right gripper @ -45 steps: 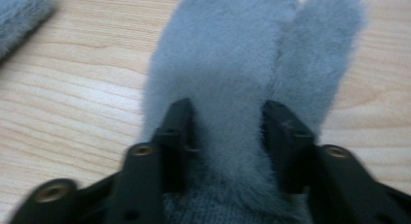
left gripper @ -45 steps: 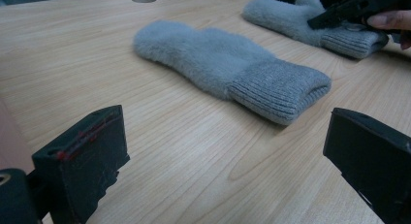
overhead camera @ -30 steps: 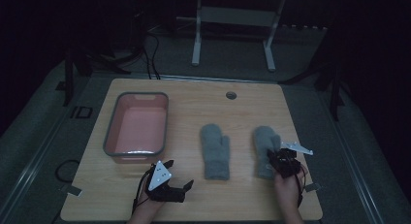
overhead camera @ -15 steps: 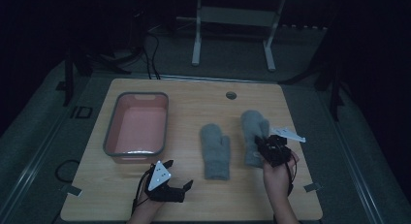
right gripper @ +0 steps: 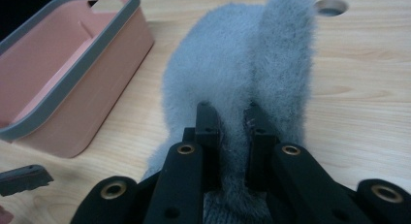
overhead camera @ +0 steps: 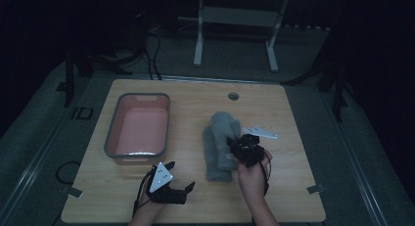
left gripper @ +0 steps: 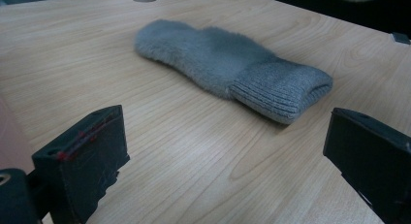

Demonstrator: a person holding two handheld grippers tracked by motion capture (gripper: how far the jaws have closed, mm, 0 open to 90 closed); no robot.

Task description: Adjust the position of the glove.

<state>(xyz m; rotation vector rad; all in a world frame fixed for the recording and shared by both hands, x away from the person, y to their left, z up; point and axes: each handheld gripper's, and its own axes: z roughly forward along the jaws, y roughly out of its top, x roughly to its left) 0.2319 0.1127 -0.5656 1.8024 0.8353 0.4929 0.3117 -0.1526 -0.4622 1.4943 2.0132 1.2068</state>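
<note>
Two fuzzy grey mittens are at the middle of the wooden table (overhead camera: 293,138). My right gripper (overhead camera: 243,150) is shut on one mitten (overhead camera: 226,125) near its cuff and holds it partly over the other mitten (overhead camera: 211,160), which lies flat. In the right gripper view the jaws (right gripper: 231,122) pinch a fold of the held mitten (right gripper: 242,54). My left gripper (overhead camera: 180,175) rests near the front edge, open and holding nothing. In the left gripper view the lying mitten (left gripper: 228,64) stretches out beyond the wide-open gripper (left gripper: 223,161), its ribbed cuff pointing right.
A pink bin with a grey rim (overhead camera: 111,133) stands at the left of the table and looks to have nothing in it; it is also in the right gripper view (right gripper: 72,78). A round cable hole (overhead camera: 233,96) sits near the far edge. A stand's white legs (overhead camera: 198,45) rise beyond the table.
My right gripper has moved left and a little up with its mitten, from the right side of the table to over the other mitten. The left gripper has stayed put.
</note>
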